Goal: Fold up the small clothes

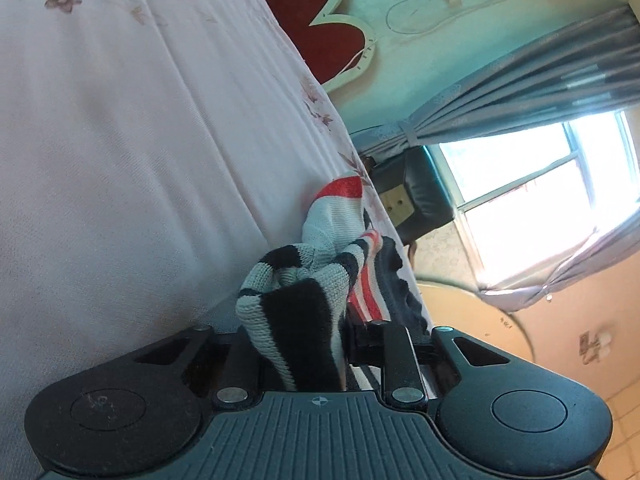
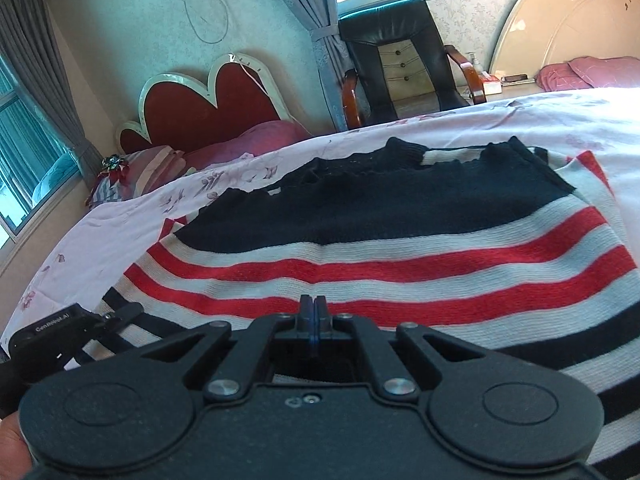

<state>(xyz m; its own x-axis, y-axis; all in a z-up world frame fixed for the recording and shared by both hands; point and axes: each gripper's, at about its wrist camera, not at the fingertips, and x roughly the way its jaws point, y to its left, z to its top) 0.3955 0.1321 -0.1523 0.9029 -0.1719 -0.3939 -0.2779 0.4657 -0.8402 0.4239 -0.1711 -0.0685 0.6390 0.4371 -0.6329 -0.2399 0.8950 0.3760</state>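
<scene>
A small knitted sweater [image 2: 400, 248] with navy, red and white stripes lies flat on a pale pink bed sheet [image 2: 120, 232]. My right gripper [image 2: 314, 312] is shut, its tips low over the red and white stripes; no cloth shows between them. In the left wrist view, my left gripper [image 1: 320, 332] is shut on a bunched striped sleeve [image 1: 296, 300] of the sweater, lifted off the sheet [image 1: 120, 140]. The left gripper's body also shows at the lower left of the right wrist view [image 2: 60, 336].
A red heart-shaped headboard [image 2: 208, 100] and pink pillows [image 2: 248, 140] stand behind the bed. A black leather armchair [image 2: 400, 60] is at the far side, near a window with grey curtains [image 2: 312, 20]. A second cream headboard [image 2: 560, 20] is at right.
</scene>
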